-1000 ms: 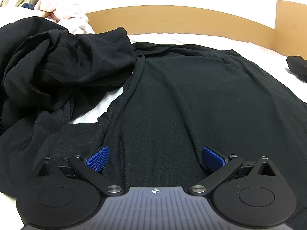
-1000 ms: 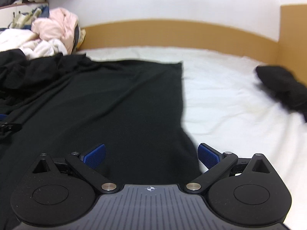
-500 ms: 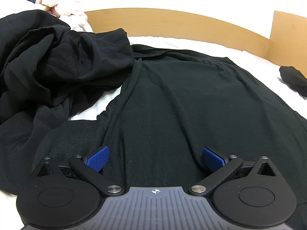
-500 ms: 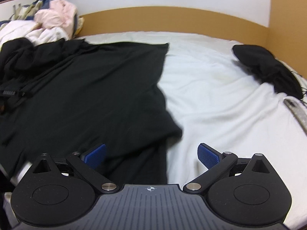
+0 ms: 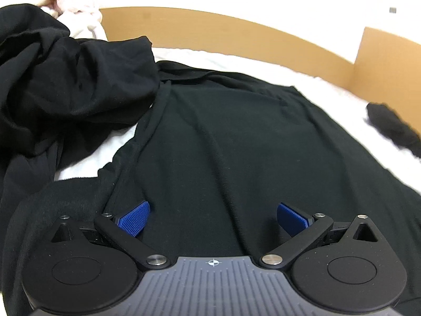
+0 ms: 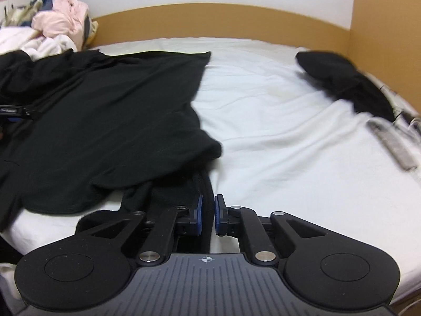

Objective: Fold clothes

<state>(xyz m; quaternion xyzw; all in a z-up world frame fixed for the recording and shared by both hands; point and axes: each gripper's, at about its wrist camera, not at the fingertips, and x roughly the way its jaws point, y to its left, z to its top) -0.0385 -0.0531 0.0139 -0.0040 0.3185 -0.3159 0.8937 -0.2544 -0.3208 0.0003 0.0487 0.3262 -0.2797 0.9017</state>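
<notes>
Closest to me, the right gripper (image 6: 208, 214) has just snapped its jaws nearly together on the near hem of the black garment (image 6: 110, 121); half a second ago they gaped wide over that edge. A thin band of cloth runs between the blue pads, so I'd say the grab is made and a fold can start. The left gripper (image 5: 213, 217) has barely shifted: jaws wide apart, holding nothing, low over the same garment spread on the bed (image 6: 276, 137). Whether its pads touch the cloth I cannot tell. Further off, at ten o'clock, a rumpled black pile (image 5: 65, 84) overlaps the garment's far edge, hiding its shape there. At two o'clock a dark bundle (image 6: 342, 79) is blurred; I can't make it out.
</notes>
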